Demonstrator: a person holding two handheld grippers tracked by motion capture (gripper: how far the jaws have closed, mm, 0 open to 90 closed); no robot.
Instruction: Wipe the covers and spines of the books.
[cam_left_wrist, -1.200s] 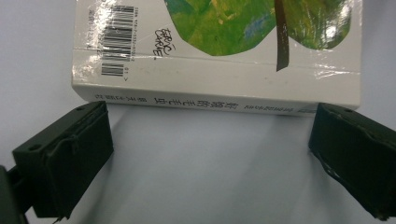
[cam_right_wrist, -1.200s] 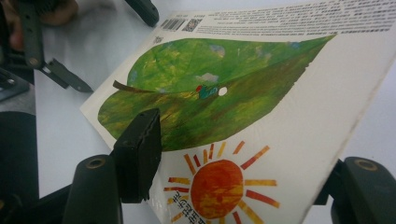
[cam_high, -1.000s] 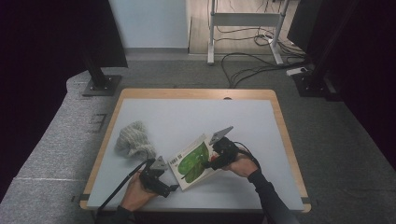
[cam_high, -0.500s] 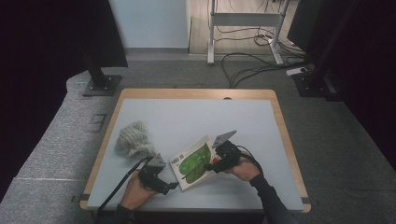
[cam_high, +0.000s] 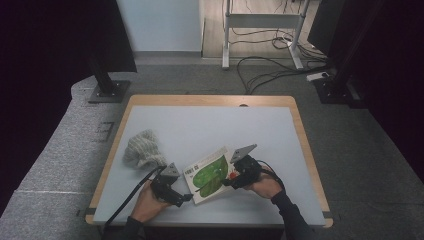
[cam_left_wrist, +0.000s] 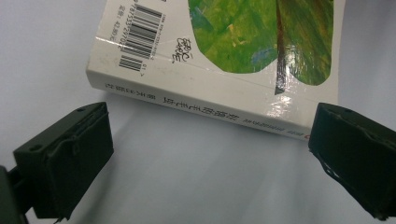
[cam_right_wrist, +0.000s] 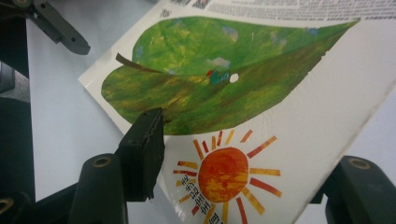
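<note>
Pale grey is the colour of the surface (cam_high: 210, 125), which is framed by a wooden rim. Toward its left side a crumpled striped cloth (cam_high: 143, 150) is seen, lying apart from the rest. Just to the right of it, near the front edge, the left gripper (cam_high: 186, 198) is held low in the person's left hand; in the left gripper view its jaws are spread wide and nothing is clamped between them, with the spine of the picture book (cam_left_wrist: 219, 65) lying just ahead of the pads. The picture book (cam_high: 212, 174) is placed flat on the surface between the two hands, its green leaf cover turned upward and its corners set at an angle to the surface edges. At its right edge the right gripper (cam_high: 231, 180) is brought against the cover near the printed sun; its jaws have just been closing, and one black pad is seen over the cover in the right gripper view, though whether the book is actually pinched cannot be told from there.
</note>
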